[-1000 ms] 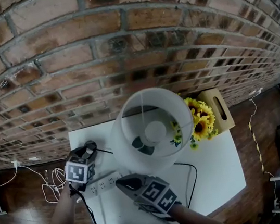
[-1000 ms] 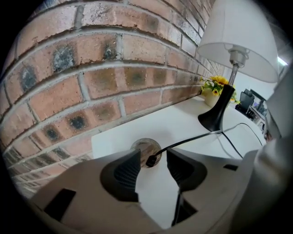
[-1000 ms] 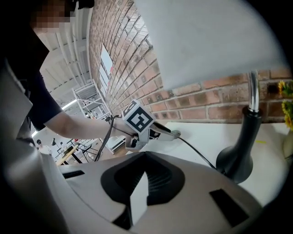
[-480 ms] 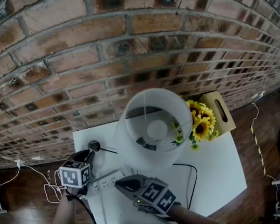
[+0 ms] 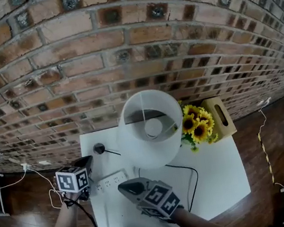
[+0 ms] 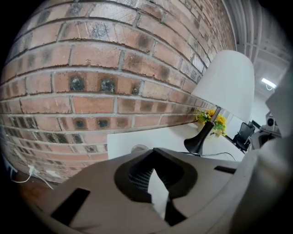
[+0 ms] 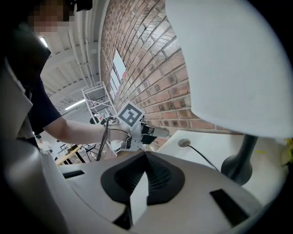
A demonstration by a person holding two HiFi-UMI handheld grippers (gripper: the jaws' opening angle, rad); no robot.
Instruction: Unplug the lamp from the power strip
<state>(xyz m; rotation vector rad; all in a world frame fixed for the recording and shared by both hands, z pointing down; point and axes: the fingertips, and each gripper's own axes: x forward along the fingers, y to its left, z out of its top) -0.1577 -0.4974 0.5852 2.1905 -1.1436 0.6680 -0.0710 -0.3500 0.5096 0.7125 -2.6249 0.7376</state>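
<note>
Two grippers, head view: the left gripper (image 5: 86, 163) hangs well left of the lamp (image 5: 147, 131), out where the table (image 5: 215, 173) ends. The right gripper (image 5: 126, 186) sits front-left of the lamp, with its nose just beside the power strip (image 5: 109, 182).
Plug, head view: the black plug (image 5: 99, 148) lies loose on the table just left of the lamp, and its cord (image 5: 112, 152) runs back toward the lamp. No socket on the strip looks occupied to me, so I'd say the unplugging is basically done. That would explain why the left tool is off the plug.
Right gripper's spot, head view: it's parked by the strip, nearer the lamp than the left one. My guess is it's there to keep the strip from lifting, but I can't tell if it actually touches.
Left gripper view: jaws together with nothing in them. The lamp is off to the right, and the plug sits on the table ahead, left of the lamp.
Right gripper view: jaws closed too, and empty. The lamp's shade fills the top right, the plug and cord sit left of the lamp's foot, and the left gripper is further left again.
Change, head view: a second ago the left gripper's tip was right on the plug. Half a second ago it was backing off, and now it's further still from the lamp. The plug stayed put and the right gripper barely budged.
</note>
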